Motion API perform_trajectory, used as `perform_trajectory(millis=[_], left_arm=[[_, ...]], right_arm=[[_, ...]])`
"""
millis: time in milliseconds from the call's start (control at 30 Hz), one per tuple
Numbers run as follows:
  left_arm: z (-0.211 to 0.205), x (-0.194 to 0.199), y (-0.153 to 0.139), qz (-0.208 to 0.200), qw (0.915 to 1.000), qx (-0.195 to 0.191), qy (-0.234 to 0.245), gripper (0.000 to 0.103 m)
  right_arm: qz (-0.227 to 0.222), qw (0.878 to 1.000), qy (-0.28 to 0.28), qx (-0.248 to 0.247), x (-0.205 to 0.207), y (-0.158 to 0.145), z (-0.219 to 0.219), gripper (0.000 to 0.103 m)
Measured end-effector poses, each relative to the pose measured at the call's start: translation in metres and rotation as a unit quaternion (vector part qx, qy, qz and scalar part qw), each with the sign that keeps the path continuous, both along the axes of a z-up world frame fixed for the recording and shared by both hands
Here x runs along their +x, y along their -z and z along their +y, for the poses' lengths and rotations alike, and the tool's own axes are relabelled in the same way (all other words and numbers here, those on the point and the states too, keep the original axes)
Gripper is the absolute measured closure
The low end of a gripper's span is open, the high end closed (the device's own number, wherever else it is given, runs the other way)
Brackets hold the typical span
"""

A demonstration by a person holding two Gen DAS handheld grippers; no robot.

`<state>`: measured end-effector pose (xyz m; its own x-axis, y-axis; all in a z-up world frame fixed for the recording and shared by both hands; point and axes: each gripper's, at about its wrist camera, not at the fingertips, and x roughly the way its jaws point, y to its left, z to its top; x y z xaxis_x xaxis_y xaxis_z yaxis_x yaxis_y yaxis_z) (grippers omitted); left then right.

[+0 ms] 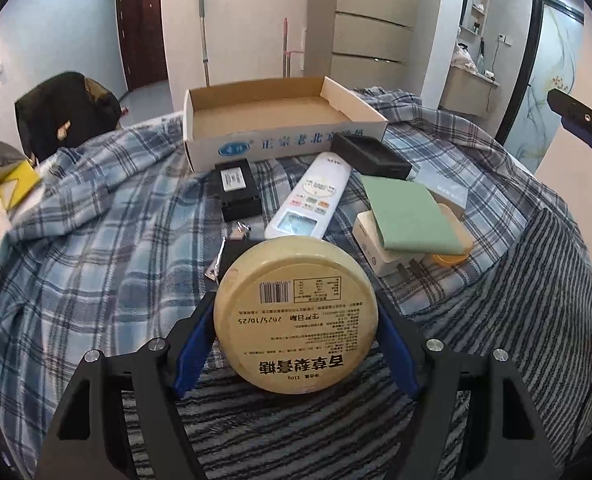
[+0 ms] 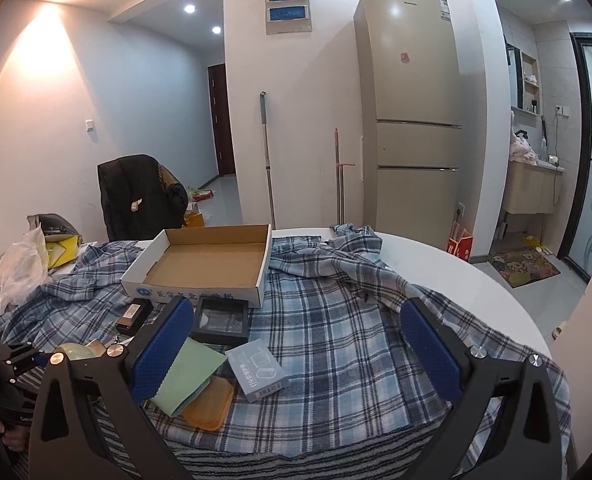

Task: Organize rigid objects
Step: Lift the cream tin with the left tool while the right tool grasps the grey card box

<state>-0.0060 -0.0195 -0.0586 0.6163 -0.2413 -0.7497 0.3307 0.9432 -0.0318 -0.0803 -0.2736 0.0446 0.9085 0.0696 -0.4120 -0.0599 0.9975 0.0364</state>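
I have the round cream-yellow tin [image 1: 296, 314] clamped between my left gripper [image 1: 296, 320]'s blue-padded fingers [image 1: 194, 340], tipped on edge, its labelled flat face turned back to the camera. It sits above the striped cloth, nearer me than the open white cardboard box [image 1: 280, 120]. The white remote control [image 1: 309, 198] points lengthwise toward that box. My right gripper [image 2: 296, 344]'s fingers stand wide apart, empty.

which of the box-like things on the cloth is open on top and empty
The big cardboard tray at the far edge: open-topped, bare brown floor. The grey carton and black adapter are closed.
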Motion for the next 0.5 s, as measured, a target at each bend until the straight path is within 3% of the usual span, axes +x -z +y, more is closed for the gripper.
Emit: perform_trajectory(millis=[133, 233, 333, 500], left_arm=[[-0.003, -0.012, -0.021, -0.048, 0.9988, 0.012, 0.002, 0.026], [-0.002, -0.019, -0.044, -0.081, 0.9967, 0.001, -0.004, 0.026], [-0.002, -0.02, -0.06, -0.104, 0.9944, -0.002, -0.017, 0.026], [0.0, -0.015, -0.074, -0.114, 0.9927, -0.01, -0.037, 0.026]], right_arm=[[0.028, 0.998, -0.046, -0.026, 0.014, 0.002, 0.002, 0.0], [0.068, 0.986, -0.134, -0.073, 0.026, 0.015, 0.018, 0.016], [0.103, 0.979, -0.153, -0.085, 0.042, 0.037, 0.026, 0.022], [0.176, 0.96, -0.188, -0.111, 0.075, 0.071, 0.042, 0.043]])
